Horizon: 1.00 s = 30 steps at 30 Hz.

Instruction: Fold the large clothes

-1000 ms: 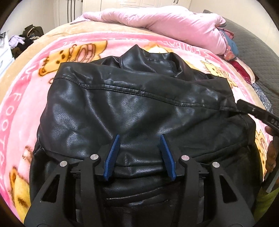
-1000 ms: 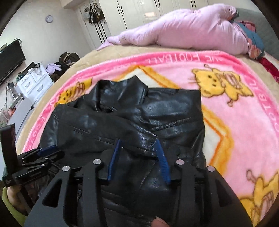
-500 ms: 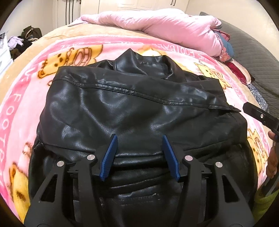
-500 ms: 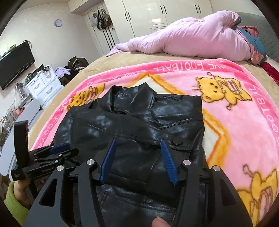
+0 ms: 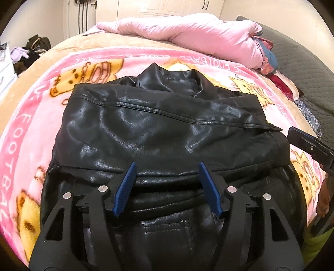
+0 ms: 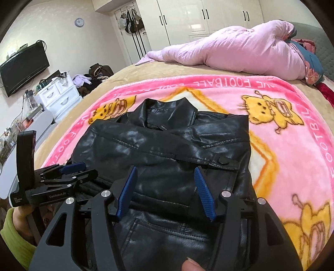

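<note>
White wardrobe doors (image 6: 200, 18) with dark handles fill the far wall, and bags (image 6: 133, 20) hang at their left. A round clock (image 6: 79, 22) sits on the cream wall (image 6: 62, 45) at upper left, above a dark television (image 6: 23, 68). Below it stands a white drawer chest (image 6: 59, 97). A bed (image 6: 146, 77) in tan cover fills the centre.

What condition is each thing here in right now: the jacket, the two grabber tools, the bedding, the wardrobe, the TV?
Black leather jacket: lying flat on the blanket, sleeves folded across the front.
Left gripper: jaws apart, just been opening, gripping nothing.
Right gripper: jaws apart, just been opening, gripping nothing.
Pink blanket: spread flat.
Pink quilt: bunched up.
Wardrobe doors: closed.
TV: screen dark.
</note>
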### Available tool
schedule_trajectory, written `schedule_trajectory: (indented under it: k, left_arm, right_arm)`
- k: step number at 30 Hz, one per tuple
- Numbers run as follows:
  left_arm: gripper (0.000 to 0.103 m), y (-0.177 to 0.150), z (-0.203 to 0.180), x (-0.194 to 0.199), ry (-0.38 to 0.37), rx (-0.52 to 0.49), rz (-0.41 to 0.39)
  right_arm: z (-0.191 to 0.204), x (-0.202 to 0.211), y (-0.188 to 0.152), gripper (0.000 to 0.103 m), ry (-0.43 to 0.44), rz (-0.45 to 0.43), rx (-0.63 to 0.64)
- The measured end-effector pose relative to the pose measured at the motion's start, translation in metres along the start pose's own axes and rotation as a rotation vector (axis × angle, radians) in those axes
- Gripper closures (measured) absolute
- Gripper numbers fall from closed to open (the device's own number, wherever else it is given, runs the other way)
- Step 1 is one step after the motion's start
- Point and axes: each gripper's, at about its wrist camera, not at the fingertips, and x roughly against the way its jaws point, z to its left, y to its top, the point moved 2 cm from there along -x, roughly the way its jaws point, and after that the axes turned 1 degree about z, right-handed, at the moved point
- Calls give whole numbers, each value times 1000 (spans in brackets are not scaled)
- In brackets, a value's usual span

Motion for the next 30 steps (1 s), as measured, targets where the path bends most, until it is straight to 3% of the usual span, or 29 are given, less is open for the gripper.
schedule_trajectory:
  k: [23, 27, 30]
  left_arm:
    - [37, -9, 2, 4, 16, -6, 12]
    - [33, -11, 2, 8, 21, -2, 9]
    - [26, -12, 3, 13, 23, 3, 5]
  right_arm:
    - [-8, -28, -25, 42, -27, 107, -47]
    - [-19, -39, -32, 42, -43, 153, -99]
    - [-20, -31, -32, 42, -28, 125, -110]
